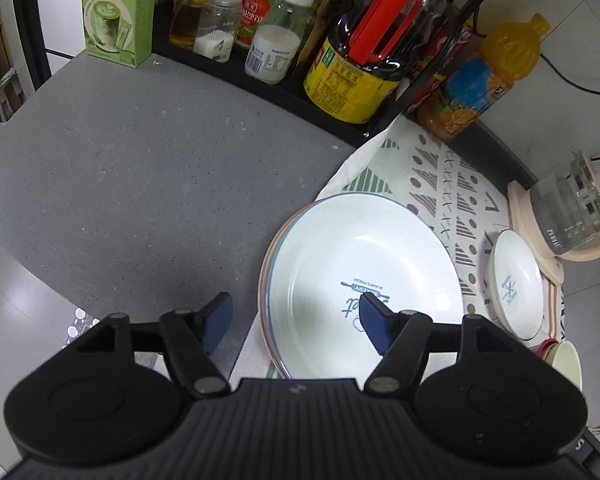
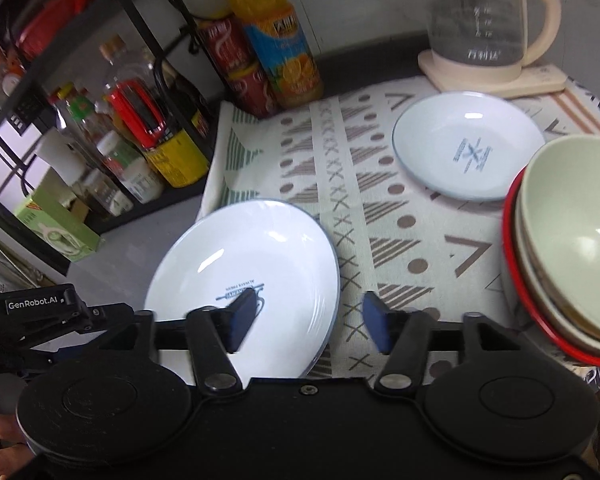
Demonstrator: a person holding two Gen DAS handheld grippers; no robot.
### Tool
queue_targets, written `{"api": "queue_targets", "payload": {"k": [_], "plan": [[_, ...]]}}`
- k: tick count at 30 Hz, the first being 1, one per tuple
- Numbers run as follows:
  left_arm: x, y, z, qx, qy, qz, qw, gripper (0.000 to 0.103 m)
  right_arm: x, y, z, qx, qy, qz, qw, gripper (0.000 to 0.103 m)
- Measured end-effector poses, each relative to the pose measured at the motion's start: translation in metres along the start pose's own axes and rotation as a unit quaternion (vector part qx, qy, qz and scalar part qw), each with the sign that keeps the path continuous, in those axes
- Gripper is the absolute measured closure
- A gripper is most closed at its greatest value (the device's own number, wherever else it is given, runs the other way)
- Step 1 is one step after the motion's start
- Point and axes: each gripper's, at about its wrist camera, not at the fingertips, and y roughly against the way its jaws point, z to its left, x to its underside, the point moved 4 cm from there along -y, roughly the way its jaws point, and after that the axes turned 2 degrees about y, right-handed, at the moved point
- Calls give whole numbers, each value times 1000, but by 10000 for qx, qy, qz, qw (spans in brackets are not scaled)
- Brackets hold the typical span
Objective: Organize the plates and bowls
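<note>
Large white plate (image 1: 364,272) sits on top of another plate whose pinkish rim shows at its left edge; the stack lies at the left end of the patterned cloth (image 1: 440,184), partly overhanging onto the grey table (image 1: 140,168). Blue print at the plate's centre.

Left claw (image 1: 296,322): jaws apart, nothing between the blue pads. One pad hangs over the table left of the plate, the other over the plate's centre. No contact visible.

Right claw (image 2: 310,320): jaws apart, also empty. Left pad over the plate's centre, right pad over cloth just right of the plate rim.

Small white plate (image 2: 468,144) lies on the cloth, well right of and behind the large plate, near the glass kettle (image 2: 480,20) on its cream base.

Stack of bowls (image 2: 572,248), pale green one on top and red-rimmed one at the bottom, stands on the cloth right of the large plate, just beside the small plate.

Behind the large plate: black rack (image 1: 268,84) with sauce bottles, an orange juice bottle (image 1: 488,76) to its right, a green carton (image 1: 116,12) to its left.
</note>
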Motion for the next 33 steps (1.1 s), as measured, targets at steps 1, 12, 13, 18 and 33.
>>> {"api": "queue_targets", "payload": {"k": [1, 12, 13, 18, 33], "plan": [[0, 2, -1, 17, 9, -7, 10000, 34, -1, 4, 0, -13, 22, -64, 10000, 38], [3, 9, -39, 319, -214, -28, 9993, 28, -26, 44, -20, 194, -109, -624, 9978, 18], [3, 7, -45, 348, -262, -19, 9990, 28, -28, 46, -24, 228, -135, -662, 9975, 17], [3, -5, -76, 472, -424, 92, 9979, 28, -38, 55, -43, 396, -270, -787, 9957, 15], [-9, -36, -173, 876, -759, 104, 9932, 28, -86, 51, -113, 592, -542, -958, 9922, 9]]}}
